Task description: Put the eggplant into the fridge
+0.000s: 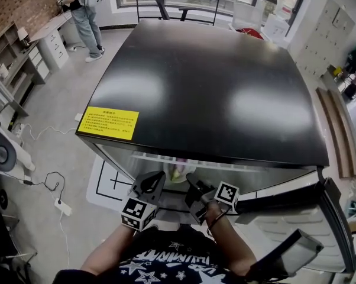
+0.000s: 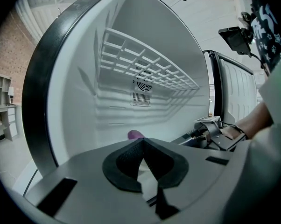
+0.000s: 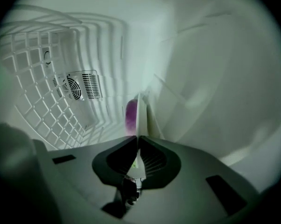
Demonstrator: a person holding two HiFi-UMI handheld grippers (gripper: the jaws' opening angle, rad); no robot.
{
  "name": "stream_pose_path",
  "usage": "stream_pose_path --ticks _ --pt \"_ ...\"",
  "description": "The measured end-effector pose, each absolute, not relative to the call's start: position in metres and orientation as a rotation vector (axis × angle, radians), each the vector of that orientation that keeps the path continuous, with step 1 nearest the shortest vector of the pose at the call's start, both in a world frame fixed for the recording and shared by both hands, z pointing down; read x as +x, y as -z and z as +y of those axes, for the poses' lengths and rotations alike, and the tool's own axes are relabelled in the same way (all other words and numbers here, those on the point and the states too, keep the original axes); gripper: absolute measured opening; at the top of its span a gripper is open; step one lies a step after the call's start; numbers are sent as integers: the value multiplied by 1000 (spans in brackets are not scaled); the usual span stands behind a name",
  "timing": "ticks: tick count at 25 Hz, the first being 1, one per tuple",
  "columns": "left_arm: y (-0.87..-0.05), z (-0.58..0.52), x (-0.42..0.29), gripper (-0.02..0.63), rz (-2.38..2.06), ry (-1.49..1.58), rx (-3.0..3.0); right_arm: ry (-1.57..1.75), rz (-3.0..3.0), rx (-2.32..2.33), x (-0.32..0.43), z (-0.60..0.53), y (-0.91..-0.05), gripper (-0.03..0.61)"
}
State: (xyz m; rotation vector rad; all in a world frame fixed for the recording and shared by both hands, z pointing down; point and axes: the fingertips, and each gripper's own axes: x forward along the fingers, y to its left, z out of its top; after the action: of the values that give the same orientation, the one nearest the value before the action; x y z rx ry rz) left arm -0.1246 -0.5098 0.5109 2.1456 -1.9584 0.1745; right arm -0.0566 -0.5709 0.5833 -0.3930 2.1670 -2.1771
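Black-topped fridge (image 1: 213,87) at frame centre, right gripper (image 3: 137,138) clamped on thin white sheet (image 3: 141,113), purple eggplant (image 3: 130,115) just behind, left gripper (image 2: 142,140) closed, empty.

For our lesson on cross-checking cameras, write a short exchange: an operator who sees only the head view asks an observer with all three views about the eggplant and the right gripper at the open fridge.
Operator: The black fridge top blocks my view inside. Is the eggplant in there?
Observer: Yes. The left gripper view shows the purple tip of the eggplant inside, lower than the white wire shelf.
Operator: What is the right gripper doing?
Observer: Its own view shows the jaws closed on a thin white edge, with the eggplant just behind it.
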Motion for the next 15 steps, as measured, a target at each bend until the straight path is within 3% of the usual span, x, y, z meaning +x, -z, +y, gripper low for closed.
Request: stream_pose_path --ticks 15 --pt "-510 -502 -122 9 -1985 -133 2130 2198 2164 -443 -60 -575 -586 21"
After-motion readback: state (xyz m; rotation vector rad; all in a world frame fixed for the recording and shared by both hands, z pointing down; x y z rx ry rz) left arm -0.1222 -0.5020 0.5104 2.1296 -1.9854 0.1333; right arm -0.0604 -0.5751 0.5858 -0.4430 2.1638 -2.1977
